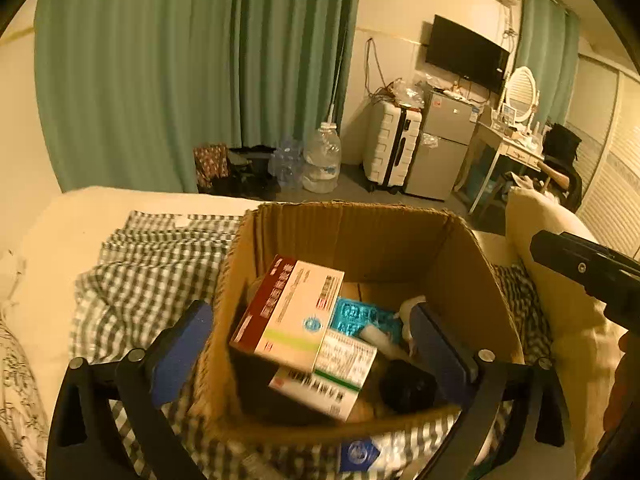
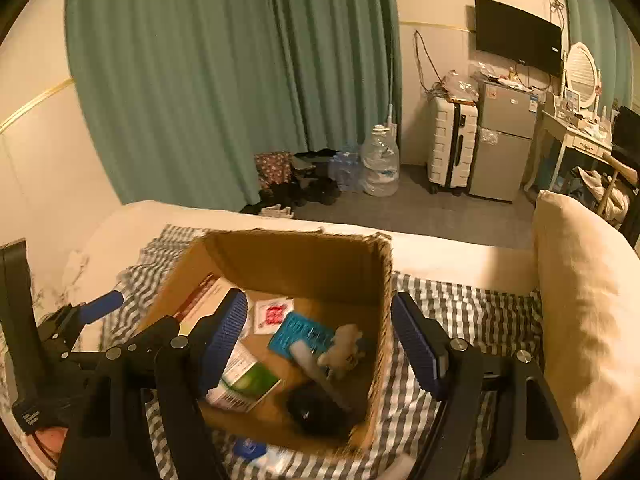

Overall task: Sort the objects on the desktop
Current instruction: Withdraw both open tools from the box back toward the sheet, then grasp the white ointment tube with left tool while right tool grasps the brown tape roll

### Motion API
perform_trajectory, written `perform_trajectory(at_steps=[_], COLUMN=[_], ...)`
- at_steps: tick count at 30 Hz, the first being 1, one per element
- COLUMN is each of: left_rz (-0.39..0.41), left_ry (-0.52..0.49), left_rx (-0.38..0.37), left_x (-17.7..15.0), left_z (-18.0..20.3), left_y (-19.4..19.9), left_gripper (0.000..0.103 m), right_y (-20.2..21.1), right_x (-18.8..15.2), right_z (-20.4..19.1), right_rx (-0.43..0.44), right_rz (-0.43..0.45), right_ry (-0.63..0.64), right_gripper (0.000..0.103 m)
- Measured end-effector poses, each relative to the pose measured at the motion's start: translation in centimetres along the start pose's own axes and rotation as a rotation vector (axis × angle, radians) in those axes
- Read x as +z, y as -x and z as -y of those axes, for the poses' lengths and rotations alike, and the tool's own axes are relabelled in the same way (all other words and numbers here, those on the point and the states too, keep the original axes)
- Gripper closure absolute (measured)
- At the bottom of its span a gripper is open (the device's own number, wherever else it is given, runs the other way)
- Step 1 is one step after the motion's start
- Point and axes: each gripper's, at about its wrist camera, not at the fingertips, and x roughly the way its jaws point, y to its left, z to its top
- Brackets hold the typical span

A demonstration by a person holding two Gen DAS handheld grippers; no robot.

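1. Cardboard box [image 1: 360, 240] sits on the checked blanket [image 1: 152, 264] on the bed, near its foot edge; it's the bin for the sorted items.
2. Inside: medicine boxes [image 1: 296, 312] stacked against the left wall, blue blister pack [image 2: 300, 334] and a black object [image 2: 316, 408] on the floor of it.
3. Left gripper [image 1: 312, 340]: jaws apart, empty, straddling the box's left wall.
4. Right gripper [image 2: 320, 344]: jaws apart, empty, straddling the right wall, probably to grip or shift the box.

Both tools, left [image 1: 312, 344] and right [image 2: 320, 340], share black frames, ribbed blue pads and silver screws.
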Motion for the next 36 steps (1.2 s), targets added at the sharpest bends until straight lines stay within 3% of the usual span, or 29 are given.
perform_trajectory(at_steps=[8, 15, 19, 22, 29, 36], left_rz=[-0.005, -0.064, -0.12, -0.209, -0.281, -0.28], left_ry=[-0.021, -0.027, 0.003, 0.089, 0.195, 0.18], left_rx=[0.029, 0.001, -0.019, -0.04, 0.005, -0.002], left_x=[-4.3, -10.7, -15.0, -17.7, -19.7, -20.1], left_z=[-1.8, -2.7, -3.3, -4.6, -6.1, -5.0], left_y=[4.1, 4.6, 3.2, 0.3, -4.0, -5.7], left_gripper=[0.0, 0.0, 0.0, 0.0, 0.0, 0.0], right_y=[5.9, 5.3, 4.2, 3.4, -1.3, -3.5], right_x=[-5.2, -10.2, -12.7, -15.4, -21.2, -21.9], right_z=[-1.3, -2.6, -3.2, -3.4, -2.8, -1.6], right_rx=[0.044, 0.056, 0.078, 0.052, 0.057, -0.016], right_rz=[-0.019, -0.098, -0.133, -0.143, -0.292, -0.333], right_ry=[0.071, 0.102, 0.12, 0.161, 0.164, 0.127], right_gripper=[0.027, 0.027, 0.025, 0.018, 0.013, 0.006])
